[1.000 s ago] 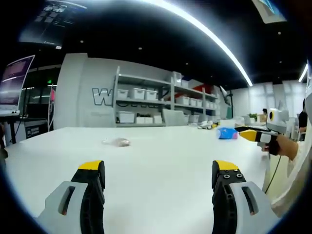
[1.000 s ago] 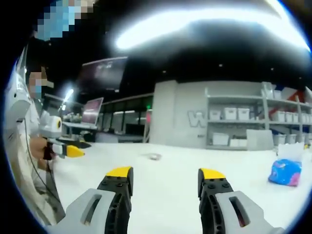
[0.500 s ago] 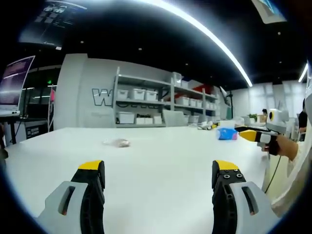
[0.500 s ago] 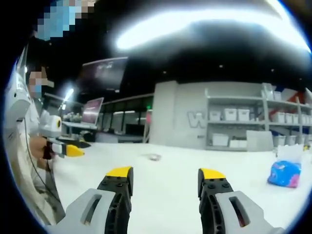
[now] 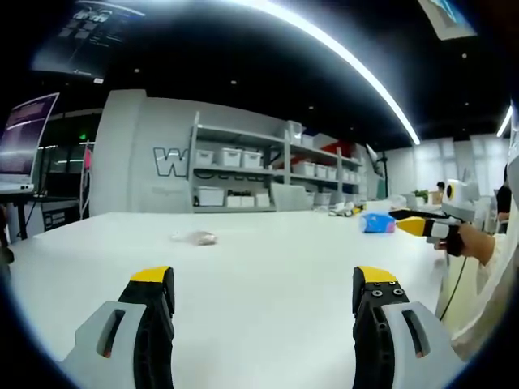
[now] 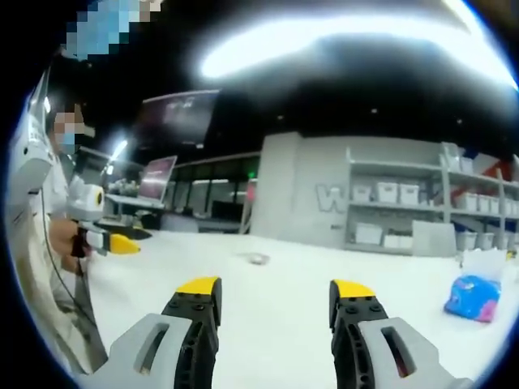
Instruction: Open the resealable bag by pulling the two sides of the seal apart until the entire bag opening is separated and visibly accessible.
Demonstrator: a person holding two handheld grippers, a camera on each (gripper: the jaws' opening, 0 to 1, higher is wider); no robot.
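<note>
Nothing moved; clear bag [image 5: 195, 237] lies flat, well beyond both spread jaws.

1. Tabletop [image 5: 268, 267]: plain white, glossy, no pattern.
2. Left gripper [image 5: 263, 296]: grey body, black jaws w/ yellow tips.
3. Right gripper [image 6: 276, 304]: same scheme – grey body, black jaws, yellow tips.
4. Resealable bag [image 5: 195, 237]: clear/pale, w/ brownish contents; reads as a small pale patch in right gripper view [image 6: 258, 259].
5. Blue packet [image 6: 472, 297]: bright blue w/ pink patch, white top; blue blob in left gripper view [image 5: 378, 222].
6. Shelf unit [image 5: 268, 174]: light grey, w/ white bins.
7. Back wall [image 5: 146, 162]: pale grey, dark lettering.
8. Ceiling [image 5: 243, 65]: black, w/ white light strip.
9. Screen [image 5: 23, 134]: pink-purple glow.
</note>
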